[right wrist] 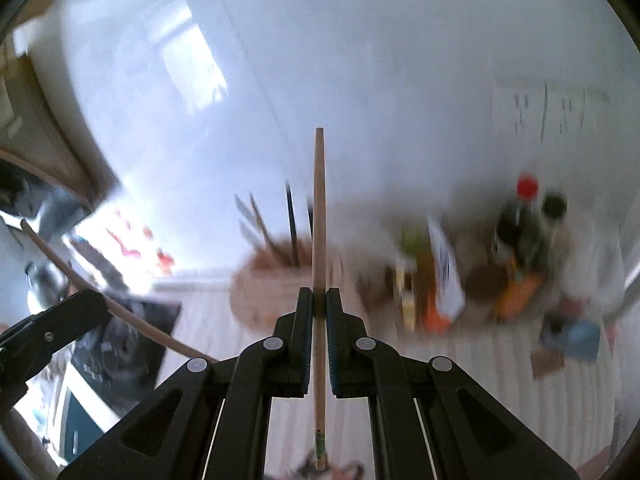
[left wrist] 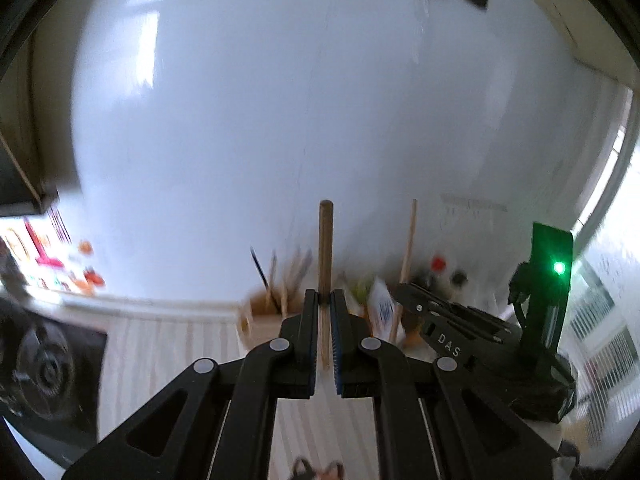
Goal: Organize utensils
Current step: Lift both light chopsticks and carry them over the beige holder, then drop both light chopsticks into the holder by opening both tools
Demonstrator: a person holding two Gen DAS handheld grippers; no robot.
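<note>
Left claw [left wrist: 325, 300] is clamped on a thick wooden stick [left wrist: 326, 248], probably a utensil handle, standing upright between the pads, top end well above the tips. Right claw [right wrist: 319, 300] is pinched on a thinner wooden chopstick [right wrist: 319, 220], also upright; its long axis runs straight along the claw's midline, lower end with a green band hanging below the pads.

In the left view the right claw sits just to the right, its stick leaning a little. In the right view the left claw's stick shows as a curved line at far left.

Beyond both claws, on the pale striped desk [right wrist: 460, 364], stands a round wooden utensil holder [right wrist: 268, 292] with several sticks already upright in it. It lies straight ahead and slightly left of the right claw, and just left of centre for the left claw. Both look about equally near; blur blocks a firmer call. Likely next: lower each stick end-first into the holder, keeping the axis vertical.

Bottles and packets [right wrist: 520, 240] stand right of the holder, blurred.
</note>
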